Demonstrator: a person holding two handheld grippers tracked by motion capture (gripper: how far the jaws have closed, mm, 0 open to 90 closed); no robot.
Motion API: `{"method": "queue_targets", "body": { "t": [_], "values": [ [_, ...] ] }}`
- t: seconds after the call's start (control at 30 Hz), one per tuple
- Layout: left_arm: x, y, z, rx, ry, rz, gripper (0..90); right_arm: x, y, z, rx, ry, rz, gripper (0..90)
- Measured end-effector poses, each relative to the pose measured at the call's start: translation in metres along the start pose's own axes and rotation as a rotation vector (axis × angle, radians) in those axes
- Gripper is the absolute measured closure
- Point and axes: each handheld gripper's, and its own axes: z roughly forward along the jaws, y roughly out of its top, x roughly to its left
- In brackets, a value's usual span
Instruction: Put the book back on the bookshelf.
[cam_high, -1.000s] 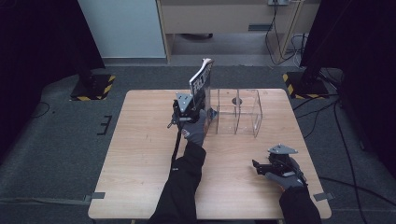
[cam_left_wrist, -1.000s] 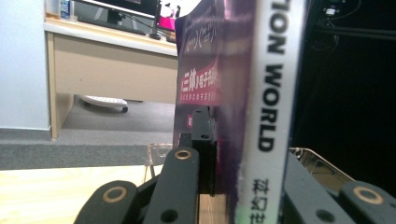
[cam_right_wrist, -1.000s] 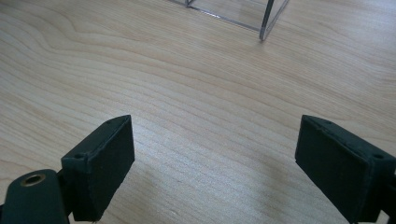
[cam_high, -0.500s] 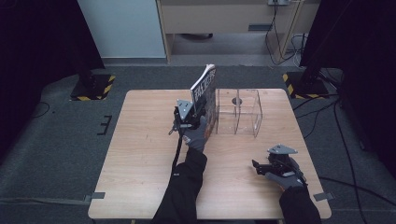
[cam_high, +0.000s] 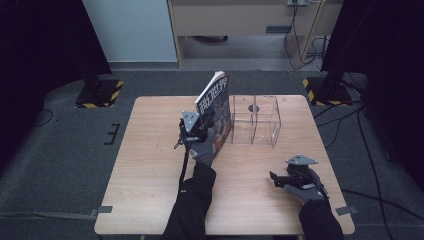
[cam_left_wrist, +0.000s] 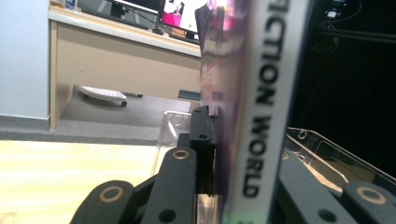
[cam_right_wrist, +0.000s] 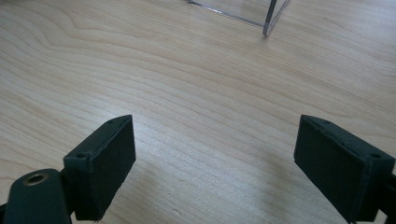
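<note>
Glossy thin magazine (cam_high: 215, 107) clamped upright in left gripper (cam_high: 192, 131), beside clear boxy acrylic rack (cam_high: 256, 119), right gripper (cam_high: 280, 179) spread empty over woodgrain table (cam_high: 150, 165).

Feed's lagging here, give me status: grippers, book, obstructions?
Left gripper shut on book, upright beside clear acrylic rack. Right gripper open, over bare table. Nothing blocking rack.

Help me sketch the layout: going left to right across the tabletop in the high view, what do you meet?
Left gripper clamped on the upright dark-covered magazine → clear acrylic divided rack → open right gripper near the front right of the light wooden table.
</note>
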Motion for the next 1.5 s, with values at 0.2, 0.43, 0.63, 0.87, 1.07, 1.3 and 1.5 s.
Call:
{"method": "queue_targets", "body": {
  "t": [0.2,0.43,0.63,0.87,1.07,1.3,1.5],
  "values": [
    [0.006,-0.006,-0.002,-0.002,0.004,-0.020,79.0,0.002,0.000,0.000,0.003,-0.001,-0.006,12.8],
    [0.008,-0.011,-0.006,-0.019,0.002,-0.028,77.1,0.002,0.000,0.000,0.004,-0.002,0.000,12.8],
    [0.008,-0.010,-0.014,-0.049,-0.027,-0.029,67.9,0.002,0.000,0.001,0.004,0.000,-0.004,12.9],
    [0.013,-0.012,-0.030,-0.053,-0.015,-0.039,55.0,0.003,0.000,0.001,0.007,0.000,-0.006,12.9],
    [0.017,-0.012,-0.043,-0.041,-0.028,-0.017,40.6,0.003,0.000,0.001,0.007,0.001,-0.001,12.8],
    [0.019,0.007,-0.058,0.025,-0.087,0.037,32.0,0.002,0.001,-0.003,-0.005,-0.001,0.017,12.7],
    [0.011,0.029,-0.075,0.101,-0.073,0.210,26.3,0.001,0.002,-0.006,-0.018,-0.004,0.026,12.3]
  ]
}}
